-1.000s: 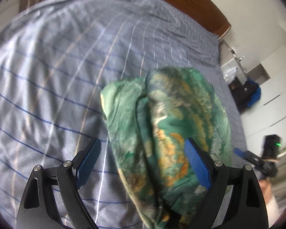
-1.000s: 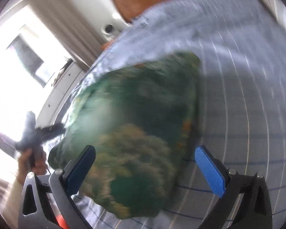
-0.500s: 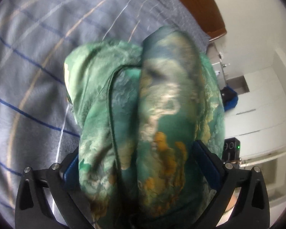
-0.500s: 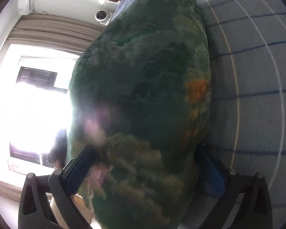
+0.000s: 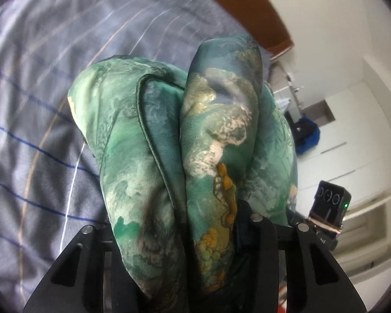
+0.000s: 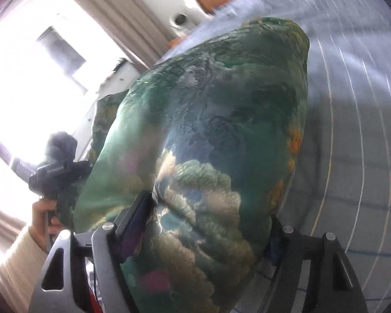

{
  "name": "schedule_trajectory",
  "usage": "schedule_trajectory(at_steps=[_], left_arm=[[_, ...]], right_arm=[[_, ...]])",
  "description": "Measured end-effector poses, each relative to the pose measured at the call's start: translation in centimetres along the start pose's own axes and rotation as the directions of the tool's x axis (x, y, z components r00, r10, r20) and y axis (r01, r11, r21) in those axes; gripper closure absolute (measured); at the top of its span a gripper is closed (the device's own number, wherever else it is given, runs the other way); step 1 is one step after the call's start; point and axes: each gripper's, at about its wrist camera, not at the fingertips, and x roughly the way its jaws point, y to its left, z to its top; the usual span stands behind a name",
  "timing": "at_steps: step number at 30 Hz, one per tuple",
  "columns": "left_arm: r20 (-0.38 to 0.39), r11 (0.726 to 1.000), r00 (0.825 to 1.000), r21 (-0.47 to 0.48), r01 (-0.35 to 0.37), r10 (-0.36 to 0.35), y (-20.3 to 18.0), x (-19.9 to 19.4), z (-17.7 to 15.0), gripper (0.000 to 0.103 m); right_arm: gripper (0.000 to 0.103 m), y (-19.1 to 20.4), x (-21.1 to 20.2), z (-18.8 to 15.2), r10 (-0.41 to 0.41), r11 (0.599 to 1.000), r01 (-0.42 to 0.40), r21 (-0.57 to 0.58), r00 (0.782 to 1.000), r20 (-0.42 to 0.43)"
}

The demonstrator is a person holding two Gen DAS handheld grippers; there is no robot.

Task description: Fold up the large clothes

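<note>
Both sets of fingers have just been closing: left gripper (image 5: 179,234) and right gripper (image 6: 208,224) each squeeze the bundled green printed garment (image 5: 195,135) between them, above the striped bedsheet (image 5: 39,104). Open bed lies beyond; wooden headboard (image 5: 247,7) bounds the far edge.

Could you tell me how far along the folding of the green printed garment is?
Done: the silky green printed garment is already a compact folded bundle. In hand: the left gripper and right gripper, jaws just closing, clamp its ends above the grey striped bedsheet. Left: probably setting it down.
</note>
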Motion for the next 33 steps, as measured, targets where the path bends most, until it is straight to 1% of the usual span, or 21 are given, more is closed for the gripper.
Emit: schedule_trajectory(at_steps=[3,6,8,9,10,11,13,14,15,17,18,21,22,23,25,27,28,29,31,32,33], left_arm=[[0.045,0.998,0.998,0.047,0.034,-0.036,-2.7,-2.2,0.4,0.062],[0.071,0.994,0.997,0.104,0.021,-0.029,-5.0,-2.5,0.8,0.060],[0.075,0.994,0.997,0.110,-0.016,0.008,-5.5,-0.9,0.8,0.048],[0.072,0.994,0.997,0.106,-0.038,0.030,-5.0,-0.4,0.5,0.036],[0.063,0.993,0.996,0.096,-0.065,0.059,-4.1,0.1,0.0,0.025],[0.038,0.991,0.994,0.080,-0.103,0.100,-3.2,1.4,-0.4,0.023],[0.019,0.984,0.987,0.077,-0.161,0.160,-2.2,1.4,-1.5,0.025],[0.041,0.972,0.977,0.107,-0.211,0.208,-2.3,1.0,-2.4,0.025],[0.098,0.952,0.964,0.157,-0.262,0.249,-3.1,0.0,-3.5,0.025],[0.227,0.899,0.921,0.236,-0.368,0.317,-5.7,-2.4,-5.8,0.024],[0.293,0.860,0.889,0.274,-0.430,0.352,-7.5,-3.8,-7.2,0.020],[0.440,0.771,0.827,0.366,-0.521,0.350,-13.0,-6.7,-11.3,0.002],[0.473,0.746,0.809,0.382,-0.545,0.349,-14.6,-7.3,-12.8,0.001],[0.503,0.713,0.787,0.396,-0.578,0.358,-16.7,-8.0,-14.6,0.000],[0.530,0.679,0.754,0.389,-0.623,0.389,-19.0,-8.2,-16.8,0.000],[0.540,0.659,0.729,0.370,-0.654,0.420,-21.0,-8.1,-18.7,0.000],[0.546,0.644,0.710,0.355,-0.677,0.446,-21.9,-8.2,-20.0,0.000],[0.555,0.630,0.689,0.338,-0.699,0.467,-22.3,-8.2,-20.8,0.000],[0.603,0.578,0.617,0.294,-0.761,0.505,-23.6,-8.4,-23.5,0.000],[0.618,0.564,0.594,0.278,-0.778,0.515,-24.1,-8.3,-24.4,0.000],[0.624,0.556,0.582,0.269,-0.787,0.521,-24.1,-8.4,-25.0,0.000]], right_arm=[[0.030,1.2,-2.3,0.2,0.061,0.998,-0.059,-0.028,0.996,0.071],[0.030,1.2,-4.5,0.5,0.102,0.994,-0.098,-0.039,0.987,0.123],[0.029,0.2,-5.0,0.9,0.117,0.993,-0.115,-0.020,0.985,0.130],[0.026,-0.4,-4.8,0.9,0.120,0.993,-0.121,0.000,0.985,0.125],[0.017,-1.7,-4.2,0.6,0.119,0.991,-0.125,0.050,0.987,0.106],[0.004,-2.8,-3.4,0.2,0.097,0.990,-0.105,0.098,0.992,0.081],[0.000,-4.9,-2.8,-0.8,-0.032,0.988,0.026,0.150,0.999,0.036],[0.000,-5.5,-3.2,-1.3,-0.099,0.985,0.092,0.144,0.994,0.038],[0.000,-5.7,-3.8,-2.0,-0.147,0.981,0.140,0.134,0.988,0.046],[0.000,-5.2,-5.7,-3.3,-0.229,0.970,0.223,0.096,0.972,0.058],[0.000,-4.2,-6.9,-4.1,-0.299,0.954,0.295,0.055,0.952,0.064],[0.000,-1.2,-9.5,-5.7,-0.373,0.924,0.379,-0.049,0.922,0.109],[0.000,0.3,-10.3,-6.3,-0.392,0.912,0.403,-0.077,0.911,0.125],[0.000,1.5,-10.8,-6.8,-0.406,0.902,0.420,-0.097,0.904,0.135],[0.000,4.8,-12.5,-8.1,-0.433,0.882,0.454,-0.125,0.887,0.161],[0.000,7.2,-14.2,-9.4,-0.446,0.872,0.473,-0.129,0.875,0.189],[0.000,7.7,-15.3,-10.7,-0.443,0.872,0.472,-0.131,0.874,0.200],[0.000,8.5,-15.3,-10.6,-0.438,0.872,0.470,-0.135,0.874,0.211],[0.000,10.9,-17.1,-12.7,-0.431,0.872,0.467,-0.148,0.875,0.220],[0.000,11.1,-16.9,-13.2,-0.428,0.872,0.464,-0.156,0.877,0.217],[0.000,12.1,-17.4,-13.9,-0.424,0.872,0.460,-0.169,0.881,0.211]])
